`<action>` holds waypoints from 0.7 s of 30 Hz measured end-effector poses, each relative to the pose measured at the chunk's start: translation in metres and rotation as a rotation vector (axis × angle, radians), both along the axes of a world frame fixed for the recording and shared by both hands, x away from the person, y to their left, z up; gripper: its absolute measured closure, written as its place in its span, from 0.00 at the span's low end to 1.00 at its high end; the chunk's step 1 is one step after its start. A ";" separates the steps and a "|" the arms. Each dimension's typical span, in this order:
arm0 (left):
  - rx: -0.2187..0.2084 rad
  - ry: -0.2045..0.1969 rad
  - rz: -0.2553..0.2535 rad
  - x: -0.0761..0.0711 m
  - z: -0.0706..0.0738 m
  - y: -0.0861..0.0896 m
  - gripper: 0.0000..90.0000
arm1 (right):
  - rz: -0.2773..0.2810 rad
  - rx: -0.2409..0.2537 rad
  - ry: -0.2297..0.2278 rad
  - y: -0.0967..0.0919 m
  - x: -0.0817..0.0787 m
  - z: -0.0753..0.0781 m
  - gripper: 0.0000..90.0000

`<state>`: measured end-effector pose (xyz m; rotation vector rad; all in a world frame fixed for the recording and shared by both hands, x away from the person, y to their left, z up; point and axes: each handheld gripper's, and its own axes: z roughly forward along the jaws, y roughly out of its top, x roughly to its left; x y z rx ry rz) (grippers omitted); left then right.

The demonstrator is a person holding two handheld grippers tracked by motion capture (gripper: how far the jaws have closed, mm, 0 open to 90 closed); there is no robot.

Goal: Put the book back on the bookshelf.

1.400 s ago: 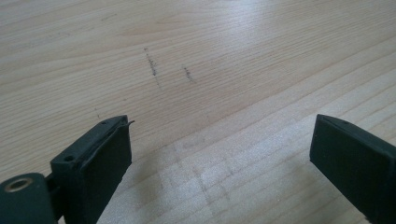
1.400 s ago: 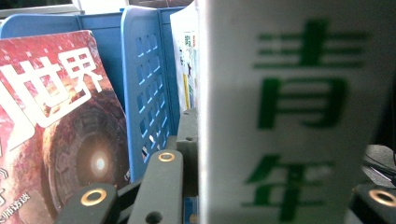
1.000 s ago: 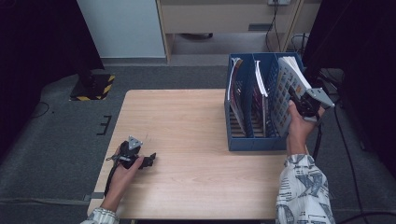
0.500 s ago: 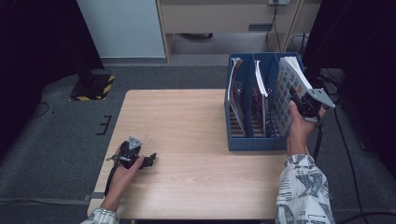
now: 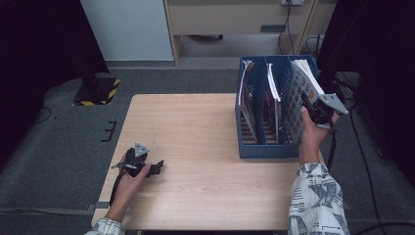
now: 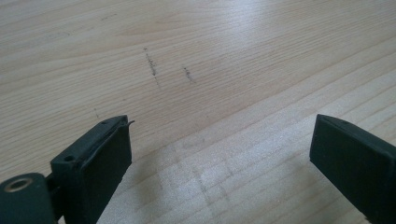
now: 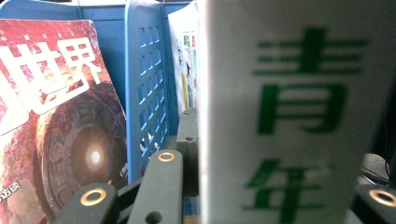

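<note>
At the left of the high view, the person's left gripper (image 5: 155, 169) lies low on the bare wooden surface (image 5: 195, 132), held in a resting hand; in the left gripper view its jaws stand wide apart with nothing between them, only wood grain below. Well apart from it, toward the right edge of the surface, stands a blue file rack (image 5: 264, 149) with three upright compartments. A red-covered magazine (image 5: 249, 105) leans in the left compartment, and a thin white booklet (image 5: 272, 85) stands at the middle one. At the far right, the right gripper (image 5: 307, 104) is raised at the right compartment, its jaws clamped on the edge of a white magazine (image 5: 298, 90) with green lettering (image 7: 303, 107), which tilts out of the top of that compartment. The step in hand appears to be moving this magazine at its slot, whether in or out cannot be told. The next move likely calls for a steady grip and a straight path along the compartment walls, keeping the pages clear of the divider.
</note>
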<state>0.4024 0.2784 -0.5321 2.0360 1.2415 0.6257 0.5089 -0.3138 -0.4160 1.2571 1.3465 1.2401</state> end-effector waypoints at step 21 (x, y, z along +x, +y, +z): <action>0.000 0.001 0.000 0.000 0.000 0.000 0.06 | 0.011 0.002 0.000 0.001 -0.006 -0.004 0.81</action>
